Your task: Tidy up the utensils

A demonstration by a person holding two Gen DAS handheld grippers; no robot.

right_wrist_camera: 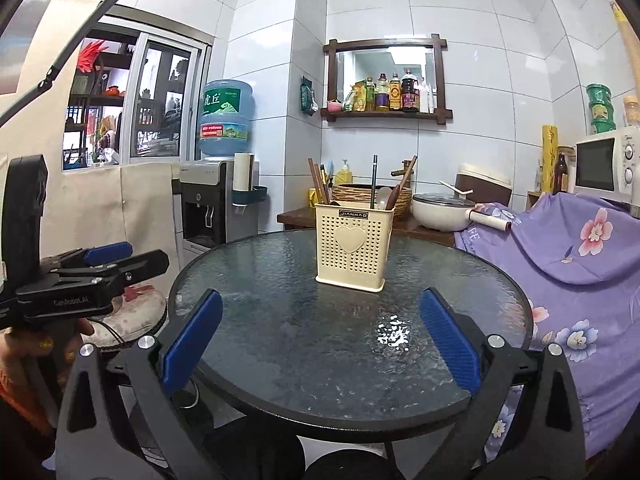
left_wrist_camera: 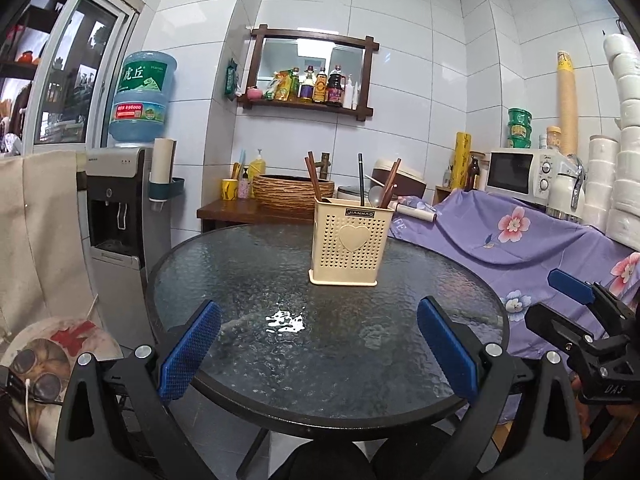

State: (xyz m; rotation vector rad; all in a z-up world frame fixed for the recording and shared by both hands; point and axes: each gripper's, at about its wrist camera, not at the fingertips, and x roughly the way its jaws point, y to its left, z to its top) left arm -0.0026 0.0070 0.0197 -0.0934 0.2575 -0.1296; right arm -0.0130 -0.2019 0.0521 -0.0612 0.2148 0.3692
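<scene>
Both grippers, left point(left_wrist_camera: 319, 354) and right point(right_wrist_camera: 320, 344), are hovering with jaws spread, empty; the holder point(left_wrist_camera: 350, 240) is standing mid-worktop point(left_wrist_camera: 248, 272) with thin, stiff, probably slippery utensils point(left_wrist_camera: 362, 184) inside, best pinched near their tops

I take the cream perforated plastic utensil holder point(left_wrist_camera: 347, 242) as my landmark. It stands upright on the round dark textured-glass table point(left_wrist_camera: 248, 280), toward the far side. In it stand brown wooden chopsticks point(left_wrist_camera: 313, 179) at its left end, and a thin dark metal rod point(left_wrist_camera: 361, 179), a silver metal spoon point(left_wrist_camera: 375, 197) and more brown sticks point(left_wrist_camera: 390, 183) at its right end. Behind the holder sits a woven wicker basin point(left_wrist_camera: 292, 192) on a low brown wooden bench point(left_wrist_camera: 228, 211). Left of it stands a grey water dispenser point(left_wrist_camera: 116, 208). Right of it lies a purple floral cloth point(left_wrist_camera: 520, 240), with a white microwave point(left_wrist_camera: 520, 174) behind that.
</scene>
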